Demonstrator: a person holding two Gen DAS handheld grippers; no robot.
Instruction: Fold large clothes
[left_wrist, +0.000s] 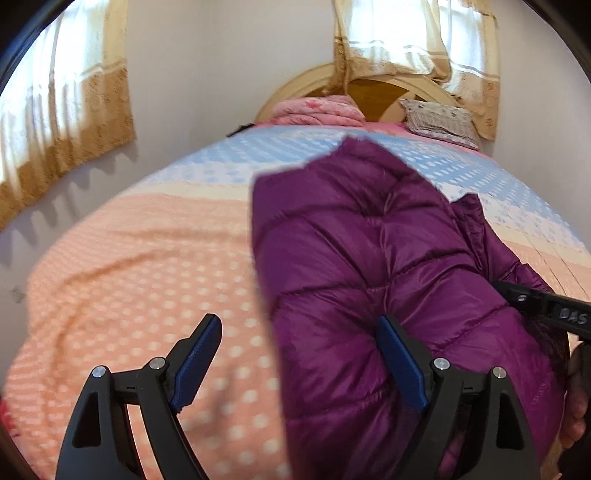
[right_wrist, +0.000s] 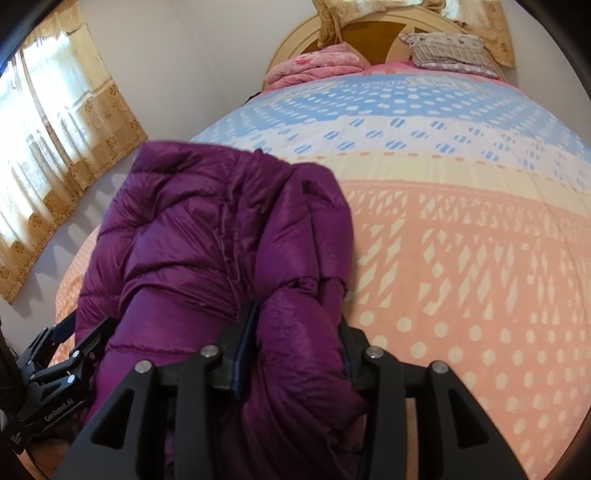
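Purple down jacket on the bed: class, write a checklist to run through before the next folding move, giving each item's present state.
1. Purple jacket lies on the bedspread, folded lengthwise: ok.
2. Left gripper open, only its right finger over the jacket's edge: ok.
3. Right gripper free of the jacket: not ok, a puffy fold sits between its jaws.
4. Right pads pressing that fold: cannot tell.
5. Bare bedspread beside the jacket: ok.
6. Jacket's near end flat: cannot tell, hidden by the grippers.
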